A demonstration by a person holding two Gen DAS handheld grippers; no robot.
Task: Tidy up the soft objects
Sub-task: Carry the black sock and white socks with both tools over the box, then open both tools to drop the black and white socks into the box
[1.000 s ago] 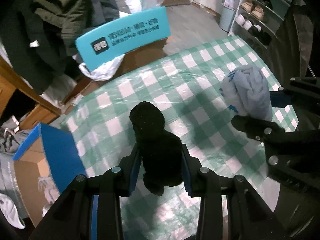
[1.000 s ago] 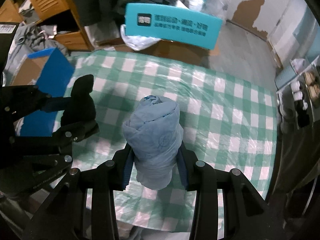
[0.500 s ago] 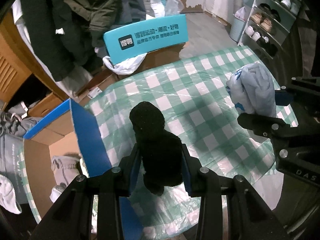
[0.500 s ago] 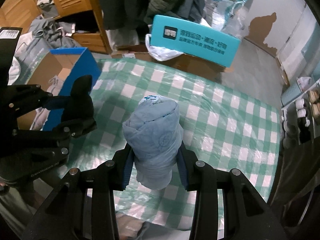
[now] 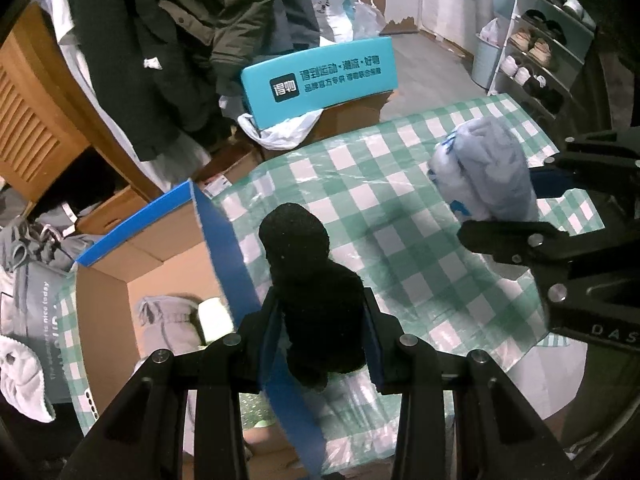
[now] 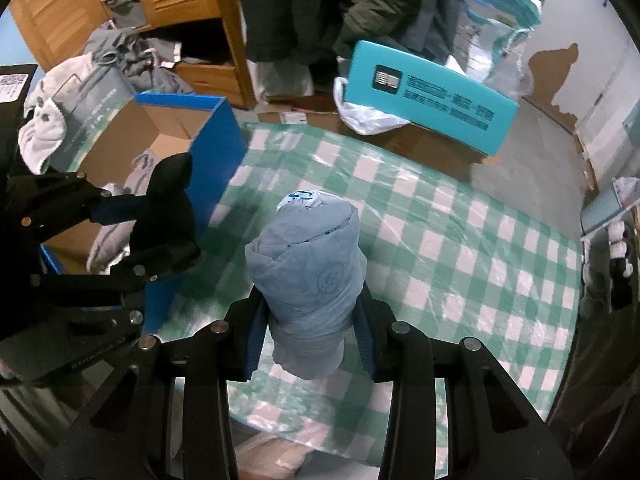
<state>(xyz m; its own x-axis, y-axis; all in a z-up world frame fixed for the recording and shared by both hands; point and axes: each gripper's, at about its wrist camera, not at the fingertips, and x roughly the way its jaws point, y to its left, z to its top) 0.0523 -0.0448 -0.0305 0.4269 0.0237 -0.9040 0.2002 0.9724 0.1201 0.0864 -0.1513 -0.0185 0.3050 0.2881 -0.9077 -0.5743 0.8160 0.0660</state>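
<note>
We've got the green-white checked tablecloth (image 6: 460,240) filling the centre and right of both views, w/ clear plastic over it. At its left edge sits the open cardboard box (image 5: 224,240) w/ blue outer walls, lower left of the left wrist frame, upper left in the right wrist frame (image 6: 208,136); grey clothing (image 5: 168,320) lies inside. Behind the table, top centre, a teal box (image 5: 320,76) w/ printed text leans on brown cartons, dark coats (image 5: 180,20) hanging above it.

Our right gripper (image 6: 310,332) is clamped on a rolled light-blue cloth bundle (image 6: 308,264), held upright above the cloth, bottom centre of its frame; same bundle shows at right in the left view (image 5: 484,172).

Our left gripper (image 5: 320,340) is clamped on a black soft item (image 5: 312,280), bottom centre, right beside the box's blue wall; in the right view it's at mid left (image 6: 166,208), in front of the box opening
</note>
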